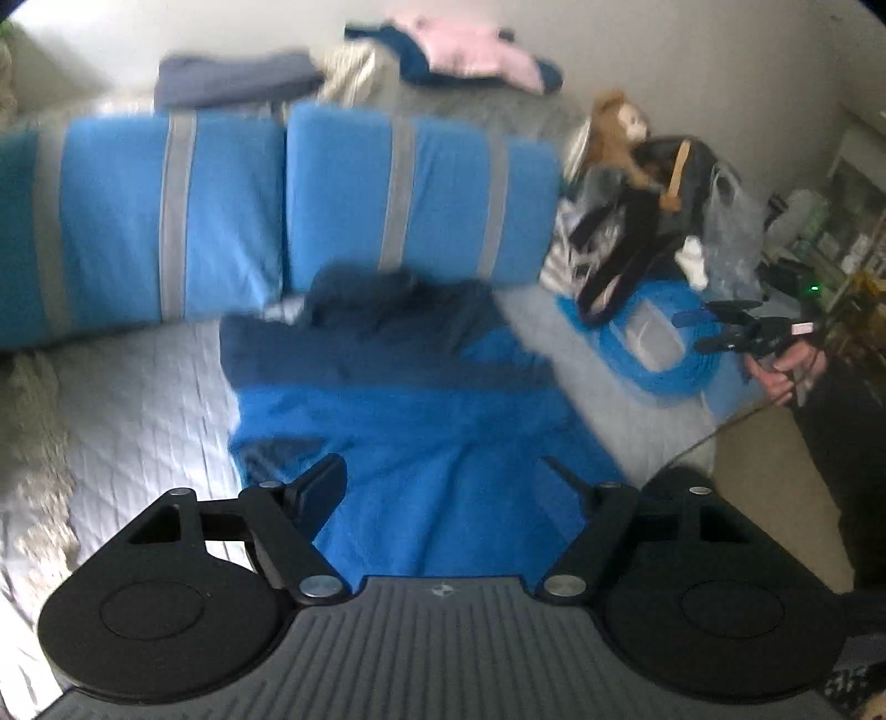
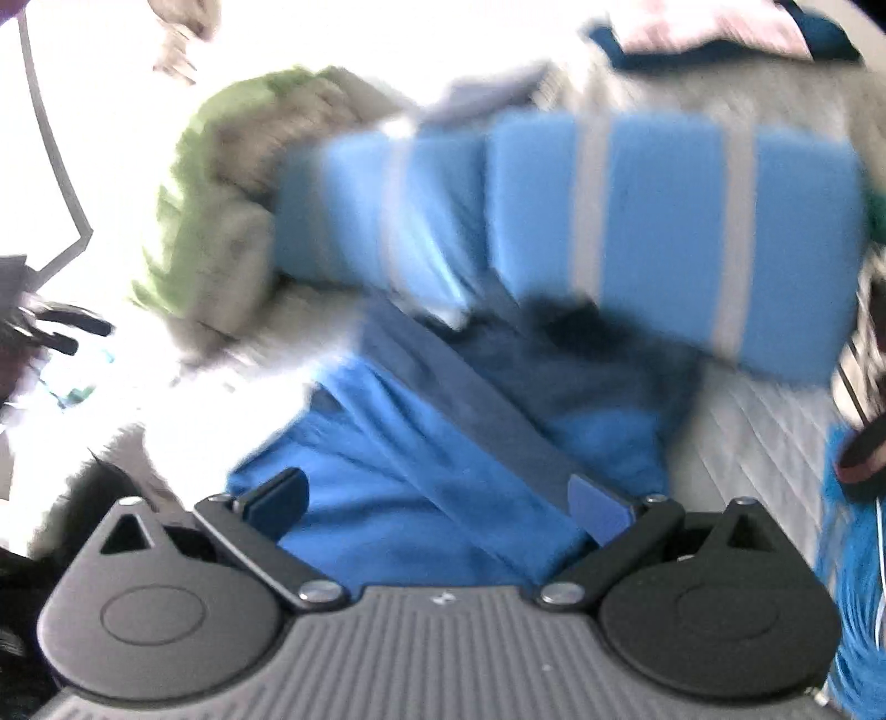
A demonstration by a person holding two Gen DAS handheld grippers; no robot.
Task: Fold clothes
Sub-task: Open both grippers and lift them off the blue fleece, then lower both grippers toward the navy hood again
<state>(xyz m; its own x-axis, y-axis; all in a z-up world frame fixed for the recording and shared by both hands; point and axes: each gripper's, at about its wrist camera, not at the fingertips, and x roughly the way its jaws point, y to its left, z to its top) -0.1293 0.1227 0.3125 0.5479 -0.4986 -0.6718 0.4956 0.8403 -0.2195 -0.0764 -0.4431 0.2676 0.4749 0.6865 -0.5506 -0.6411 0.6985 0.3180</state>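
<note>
A blue garment with navy panels (image 1: 421, 421) lies spread on the grey quilted bed (image 1: 138, 421), its navy end toward the pillows. My left gripper (image 1: 440, 465) hovers above its blue part, open, with nothing between the fingers. In the right wrist view the same garment (image 2: 443, 443) lies below my right gripper (image 2: 437, 482), which is wide open and empty. That right gripper (image 1: 703, 331) also shows at the right of the left wrist view, in a person's hand, off the bed's edge. The left gripper (image 2: 55, 327) appears dimly at the far left of the right wrist view.
Two blue pillows with grey stripes (image 1: 421, 188) stand behind the garment. Past them lie a folded navy piece (image 1: 232, 80) and pink clothes (image 1: 470, 50). A stuffed monkey (image 1: 614, 127), bags and a blue tub (image 1: 659, 354) crowd the right. A green-beige blanket (image 2: 221, 194) sits left.
</note>
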